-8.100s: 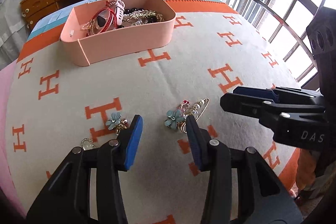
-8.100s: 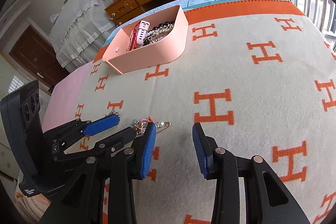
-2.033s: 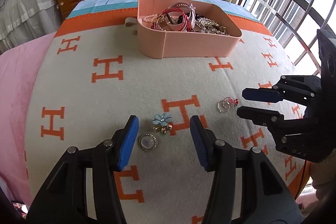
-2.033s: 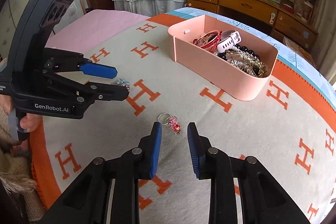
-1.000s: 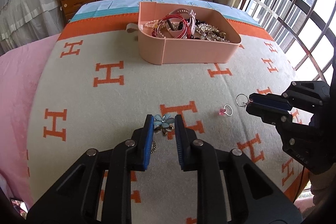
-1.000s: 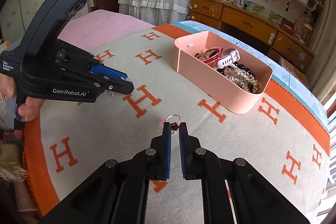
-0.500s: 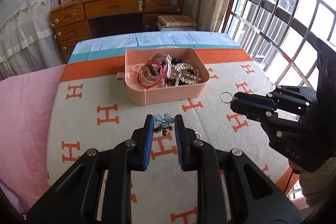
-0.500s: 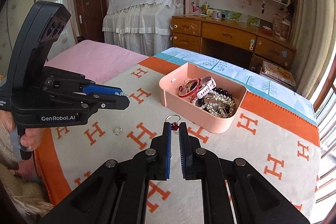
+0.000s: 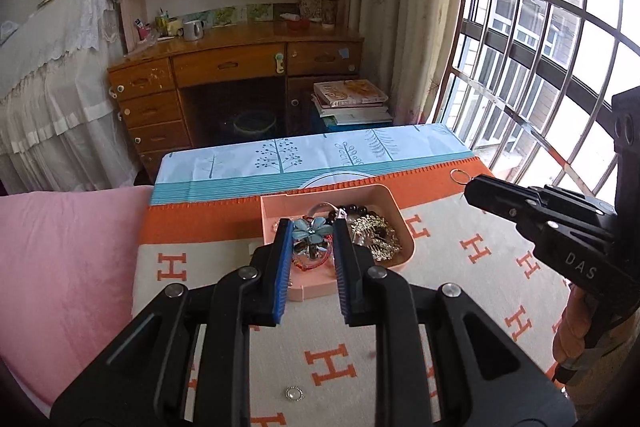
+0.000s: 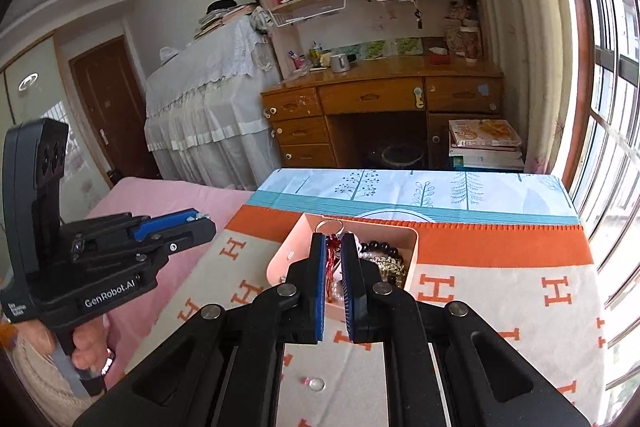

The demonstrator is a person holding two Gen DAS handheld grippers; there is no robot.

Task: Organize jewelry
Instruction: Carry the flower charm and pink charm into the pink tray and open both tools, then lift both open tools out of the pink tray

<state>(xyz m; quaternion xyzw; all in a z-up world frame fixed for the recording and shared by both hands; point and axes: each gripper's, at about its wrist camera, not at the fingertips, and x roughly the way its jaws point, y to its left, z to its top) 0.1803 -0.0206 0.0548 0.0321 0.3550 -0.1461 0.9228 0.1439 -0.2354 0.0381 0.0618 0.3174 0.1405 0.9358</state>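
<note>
My left gripper (image 9: 310, 227) is shut on a blue flower brooch (image 9: 311, 231), held high above the blanket in line with the pink jewelry box (image 9: 394, 207). My right gripper (image 10: 330, 241) is shut on a silver ring with a red charm (image 10: 330, 227), also raised over the pink box (image 10: 412, 239). The ring (image 9: 457, 175) sticks out of the right gripper's tip (image 9: 474, 189) in the left wrist view. The box holds bracelets, dark beads and gold pieces (image 9: 376, 233). The left gripper (image 10: 200, 221) shows at the left of the right wrist view.
A round pearl brooch (image 9: 294, 393) lies on the H-patterned blanket (image 9: 460, 287) near me, seen too as the clear brooch (image 10: 316, 384) beside a small pink piece (image 10: 306, 381). A pink sheet (image 9: 68, 259) lies left. A wooden desk (image 9: 236, 67) and barred window (image 9: 540, 67) stand beyond.
Both grippers have risen well above the blanket and tilted more level, each keeping its piece. The box now appears small and directly ahead. The right gripper rolled upright.
</note>
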